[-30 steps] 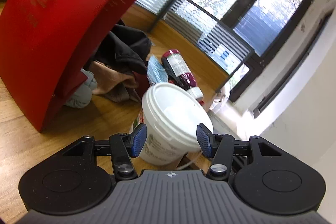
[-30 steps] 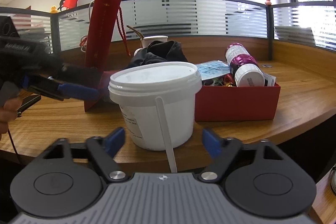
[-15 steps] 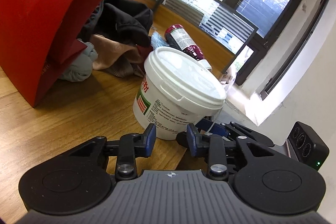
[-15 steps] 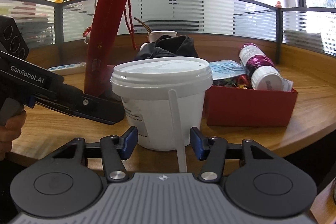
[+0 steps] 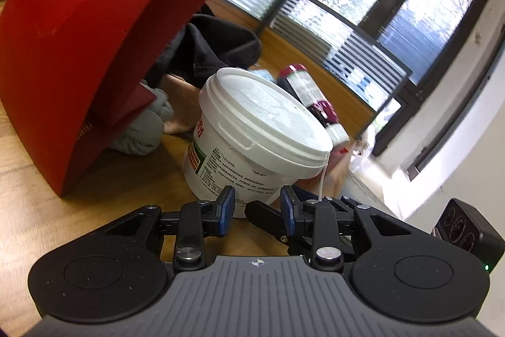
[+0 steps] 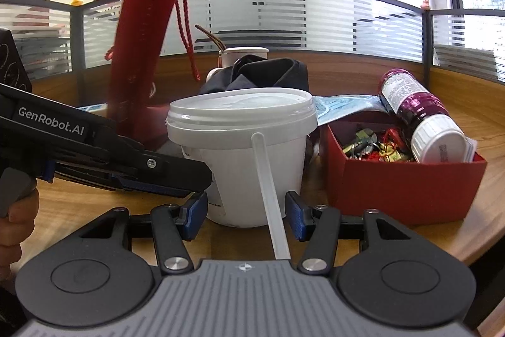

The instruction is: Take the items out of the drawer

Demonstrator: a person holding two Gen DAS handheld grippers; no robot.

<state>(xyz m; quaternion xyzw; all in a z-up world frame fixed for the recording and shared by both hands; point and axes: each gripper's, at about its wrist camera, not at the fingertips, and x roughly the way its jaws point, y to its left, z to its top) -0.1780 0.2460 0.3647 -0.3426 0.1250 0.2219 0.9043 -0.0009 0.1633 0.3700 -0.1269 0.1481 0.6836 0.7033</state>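
White lidded bucket (image 6: 241, 147) upright on wooden desk (image 6: 473, 229), beside red box (image 6: 401, 182). Right tongs (image 6: 246, 212) spread, straddling bucket's hanging handle (image 6: 271, 204), not touching. Left tongs (image 5: 257, 207) partly spread, empty, near bucket base.

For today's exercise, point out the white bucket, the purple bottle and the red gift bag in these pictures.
white bucket (image 6: 243, 106): right wrist view, on its lid.
purple bottle (image 6: 416, 106): right wrist view, on its purple label.
red gift bag (image 5: 79, 30): left wrist view, on its broad face.
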